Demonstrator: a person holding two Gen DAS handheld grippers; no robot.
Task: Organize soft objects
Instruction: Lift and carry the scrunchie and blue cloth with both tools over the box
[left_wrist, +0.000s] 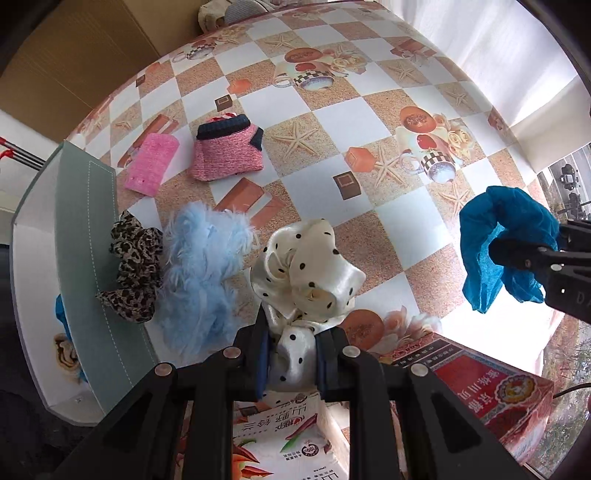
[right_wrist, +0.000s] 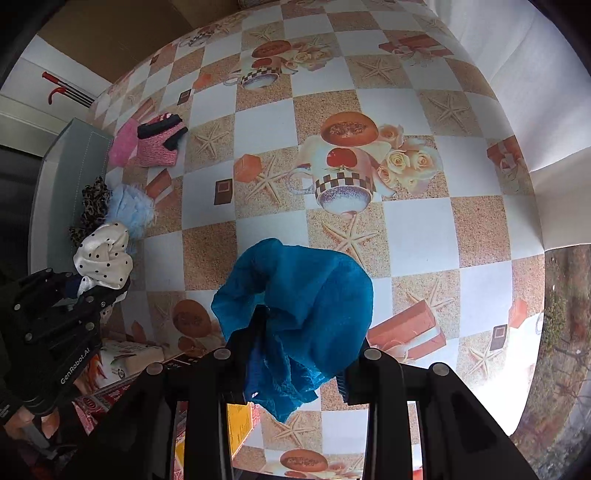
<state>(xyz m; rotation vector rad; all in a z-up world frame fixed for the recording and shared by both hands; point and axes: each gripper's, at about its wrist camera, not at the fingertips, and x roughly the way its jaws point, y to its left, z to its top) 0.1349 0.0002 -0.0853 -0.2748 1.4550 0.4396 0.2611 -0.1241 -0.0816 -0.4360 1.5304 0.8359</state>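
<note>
Left wrist view: cream polka-dot satin scrunchie (left_wrist: 310, 273) is clamped between the jaws of the left gripper (left_wrist: 291, 363), its tail pinched low and the puffed loop standing out ahead of the fingertips, clear of the bench (left_wrist: 332, 118). Right wrist view: teal scrunchie (right_wrist: 295, 306) is clamped likewise in the right gripper (right_wrist: 291, 373), hanging off the bench with loose folds drooping past the fingers.

Both held pieces lie straight ahead of their own jaws. The grey-green tray (left_wrist: 77, 236) sits at the bench's left edge, so the left gripper is the nearer one to it; the right gripper would have to cross the bench. Judgement: the tray is a likely drop place, but that is not certain.

Still on the bench beside the tray: leopard-print scrunchie (left_wrist: 135, 266) overlapping the tray's edge, light blue fluffy piece (left_wrist: 203, 273) touching it, then a pink knit sock (left_wrist: 229, 151) and a pink ribbed pad (left_wrist: 149, 168) further out.

Hard to tell: tray interior is mostly cut off; a blue scrap shows at its near end, unidentified. Printed boxes (left_wrist: 498, 391) below the jaws are partly hidden.
</note>
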